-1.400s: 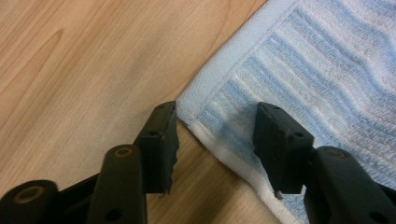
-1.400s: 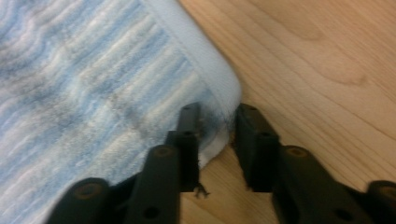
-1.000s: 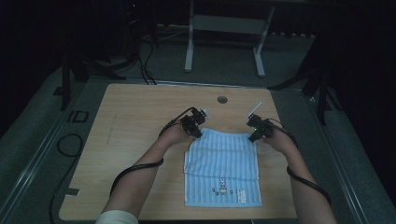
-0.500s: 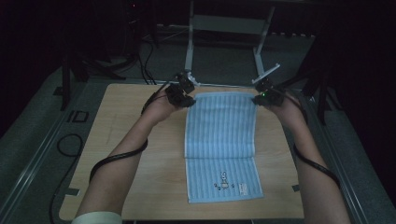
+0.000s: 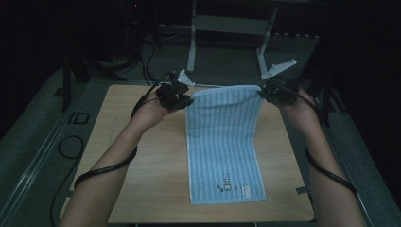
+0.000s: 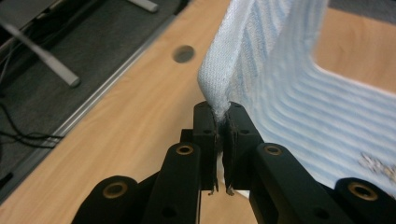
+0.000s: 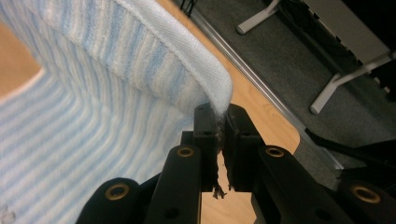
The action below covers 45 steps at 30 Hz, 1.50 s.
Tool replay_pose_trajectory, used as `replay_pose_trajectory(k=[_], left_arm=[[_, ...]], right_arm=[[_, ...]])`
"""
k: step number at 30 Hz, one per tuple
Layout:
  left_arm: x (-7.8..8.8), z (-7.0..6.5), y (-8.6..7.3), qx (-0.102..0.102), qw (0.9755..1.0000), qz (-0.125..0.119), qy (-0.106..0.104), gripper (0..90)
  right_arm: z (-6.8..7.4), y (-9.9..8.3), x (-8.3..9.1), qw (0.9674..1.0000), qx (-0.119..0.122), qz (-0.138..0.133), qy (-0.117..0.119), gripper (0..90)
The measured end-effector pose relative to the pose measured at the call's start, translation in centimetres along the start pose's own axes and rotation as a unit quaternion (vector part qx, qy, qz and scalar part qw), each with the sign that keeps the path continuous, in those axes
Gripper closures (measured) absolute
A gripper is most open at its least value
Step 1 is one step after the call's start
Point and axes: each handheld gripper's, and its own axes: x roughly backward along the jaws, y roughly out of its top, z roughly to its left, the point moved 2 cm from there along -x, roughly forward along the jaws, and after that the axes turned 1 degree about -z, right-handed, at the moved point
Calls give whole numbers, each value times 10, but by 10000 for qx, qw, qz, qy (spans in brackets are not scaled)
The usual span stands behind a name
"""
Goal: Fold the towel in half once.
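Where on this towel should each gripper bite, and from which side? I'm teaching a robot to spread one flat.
At the two far corners of the towel, as here: the left gripper pinches one, the right gripper the other, each coming from outside along the hemmed short edge. That hem is thick, and the near end lies on the table.

dim room: wooden table [image 5: 137, 156] on grey floor [image 5: 33, 142], metal stand [image 5: 227, 28] behind.

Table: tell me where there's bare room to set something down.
Bare table lies left of the towel, under the left forearm, with a narrower strip to its right. The far edge is crowded by the left gripper and right gripper.
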Motion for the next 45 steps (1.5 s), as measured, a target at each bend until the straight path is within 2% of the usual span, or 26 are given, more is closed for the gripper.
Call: replay_pose_trajectory(k=[1, 3, 5, 6, 7, 9, 10, 11, 12, 17, 18, 19, 21, 23, 26, 29, 34, 36, 37, 38, 39, 40, 42, 45], left_arm=[[-1, -8, -6, -31, 9999, 19, -108, 843], [-3, -19, -16, -83, 9998, 6, -195, 843], [-6, -30, -28, -105, 9994, 31, -343, 843], [-8, -35, -32, -134, 9993, 17, -355, 843], [-12, -45, -40, -216, 9985, 86, -502, 843], [-16, -58, -50, -321, 9980, 116, -534, 843], [-18, -64, -54, -354, 9974, 154, -613, 843], [-21, -74, -61, -472, 9963, 202, -688, 842], [-23, -81, -66, -528, 9956, 256, -730, 842], [-29, -108, -89, -765, 9922, 478, -863, 841], [-30, -113, -93, -795, 9911, 513, -932, 841], [-30, -113, -93, -795, 9911, 513, -932, 841], [-29, -124, -103, -803, 9899, 505, -1051, 840], [-29, -131, -109, -898, 9892, 540, -1030, 839], [-31, -142, -119, -833, 9883, 535, -1157, 835], [-35, -154, -129, -874, 9863, 594, -1270, 832], [-41, -171, -143, -801, 9841, 688, -1429, 823], [-43, -178, -149, -849, 9801, 786, -1611, 795], [-43, -183, -152, -860, 9778, 813, -1728, 781], [-43, -188, -154, -852, 9748, 865, -1870, 727], [-42, -191, -155, -913, 9724, 909, -1946, 663], [-40, -194, -156, -943, 9725, 918, -1923, 643], [-37, -196, -156, -913, 9693, 943, -2077, 592], [-35, -192, -157, -895, 9712, 1046, -1947, 537]], right_arm=[[3, -5, 0, 10000, 39, 6, 9, 841], [12, -21, 0, 9998, 56, -11, 180, 840], [21, -39, 0, 9997, 68, 44, 221, 840], [28, -50, -1, 9994, 124, 85, 326, 839], [32, -57, -1, 9992, 133, 89, 370, 839], [44, -78, -2, 9986, 77, 105, 521, 839], [50, -86, -3, 9983, 92, 129, 560, 838], [54, -93, -3, 9981, 93, 154, 595, 838], [64, -104, -4, 9974, 43, 206, 682, 838], [99, -139, -2, 9953, 206, 297, 904, 834], [105, -145, -1, 9950, 131, 275, 950, 834], [105, -145, -1, 9950, 131, 275, 950, 834], [118, -161, 3, 9938, 154, 337, 1049, 833], [125, -170, 7, 9925, 107, 325, 1178, 833], [131, -183, 8, 9917, 34, 382, 1223, 830], [136, -196, 4, 9891, -74, 431, 1407, 827], [152, -215, 2, 9851, -99, 508, 1642, 822], [156, -222, 3, 9829, -202, 539, 1749, 794], [158, -226, 4, 9817, -164, 606, 1799, 765], [161, -231, 7, 9807, -143, 672, 1831, 706], [162, -235, 10, 9780, -184, 743, 1941, 674], [163, -237, 14, 9771, -172, 772, 1974, 655], [162, -239, 19, 9759, -163, 757, 2041, 596], [155, -239, 26, 9779, -180, 750, 1944, 572]])
